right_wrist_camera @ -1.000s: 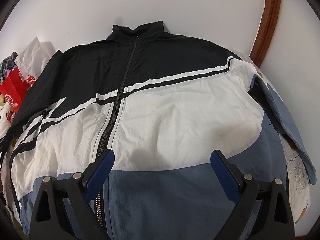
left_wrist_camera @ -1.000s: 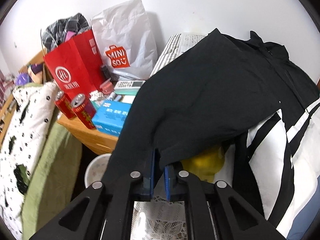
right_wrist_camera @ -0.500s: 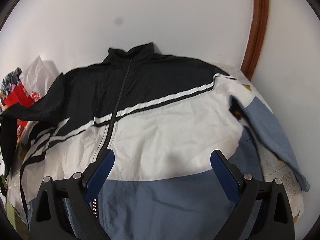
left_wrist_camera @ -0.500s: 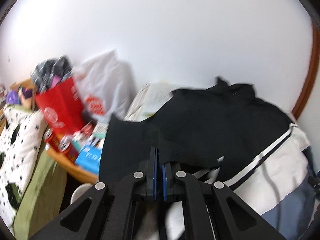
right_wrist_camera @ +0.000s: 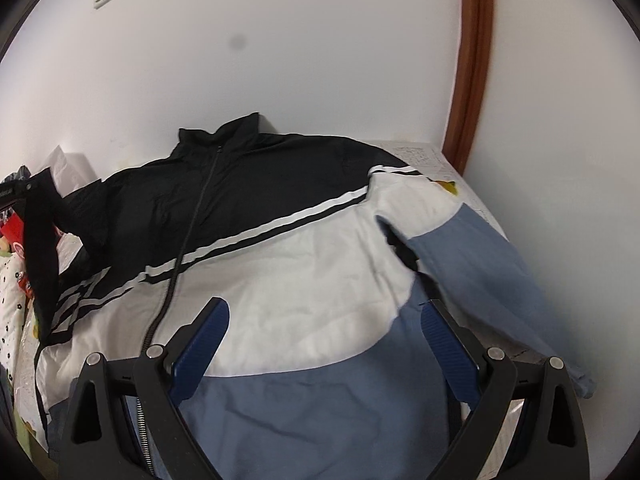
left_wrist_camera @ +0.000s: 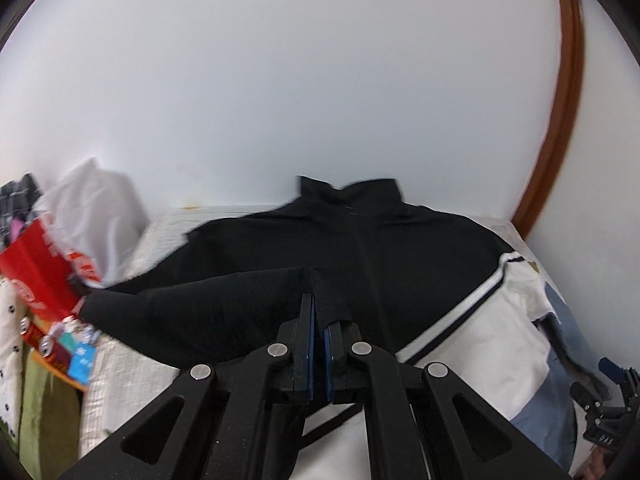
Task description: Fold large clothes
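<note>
A black, white and blue zip jacket lies front-up on the bed, collar against the far wall. My left gripper is shut on the end of the jacket's black sleeve and holds it lifted over the black chest panel. In the right wrist view that gripper shows as a dark bar at the left edge with the sleeve hanging from it. My right gripper stands open above the white and blue front, nothing between its fingers. The blue right sleeve lies out to the side.
A low wooden table at the left holds a red paper bag, a white bag, cans and a blue box. A patterned pillow and green blanket lie below it. The white wall and brown door frame bound the bed.
My left gripper rose and swung right, carrying the black sleeve from over the side table across onto the jacket's chest. My right gripper drew back and up a little, still open.
</note>
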A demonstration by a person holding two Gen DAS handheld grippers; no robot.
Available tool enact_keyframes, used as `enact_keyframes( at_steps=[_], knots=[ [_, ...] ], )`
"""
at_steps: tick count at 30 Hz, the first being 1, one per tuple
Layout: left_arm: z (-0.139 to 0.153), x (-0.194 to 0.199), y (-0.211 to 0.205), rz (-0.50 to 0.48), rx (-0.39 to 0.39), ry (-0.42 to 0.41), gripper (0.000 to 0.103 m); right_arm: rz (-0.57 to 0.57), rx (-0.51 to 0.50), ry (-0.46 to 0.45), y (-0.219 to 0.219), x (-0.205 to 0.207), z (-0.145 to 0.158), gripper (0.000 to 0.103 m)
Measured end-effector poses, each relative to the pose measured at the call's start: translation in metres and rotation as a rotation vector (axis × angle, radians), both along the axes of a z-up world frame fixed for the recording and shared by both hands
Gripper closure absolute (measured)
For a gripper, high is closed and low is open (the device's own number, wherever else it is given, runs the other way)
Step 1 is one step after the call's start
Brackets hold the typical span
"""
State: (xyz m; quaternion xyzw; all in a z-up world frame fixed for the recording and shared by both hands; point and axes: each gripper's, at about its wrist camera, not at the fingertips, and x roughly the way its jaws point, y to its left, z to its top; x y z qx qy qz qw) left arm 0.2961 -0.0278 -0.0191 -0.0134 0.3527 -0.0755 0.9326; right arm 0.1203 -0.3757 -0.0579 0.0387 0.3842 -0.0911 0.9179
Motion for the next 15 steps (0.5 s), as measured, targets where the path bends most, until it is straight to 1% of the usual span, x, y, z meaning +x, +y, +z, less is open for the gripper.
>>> enact_keyframes(
  at_steps=[3,7,11,15],
  knots=[
    [-0.007,0.011,-0.024,-0.034,0.008,0.023,0.099,-0.013,-0.002,0.007,-0.013,0.001,-0.004,0.007],
    [-0.028,0.025,-0.056,-0.082,0.016,0.082,0.099,-0.017,0.003,0.012,-0.026,0.002,-0.012,0.007],
    [-0.051,0.035,-0.076,-0.109,0.013,0.143,0.099,-0.021,-0.004,0.030,-0.034,0.008,-0.022,0.007],
    [-0.073,0.043,-0.086,-0.126,0.007,0.208,0.099,-0.015,0.004,0.046,-0.038,0.013,-0.032,0.007]
  ],
)
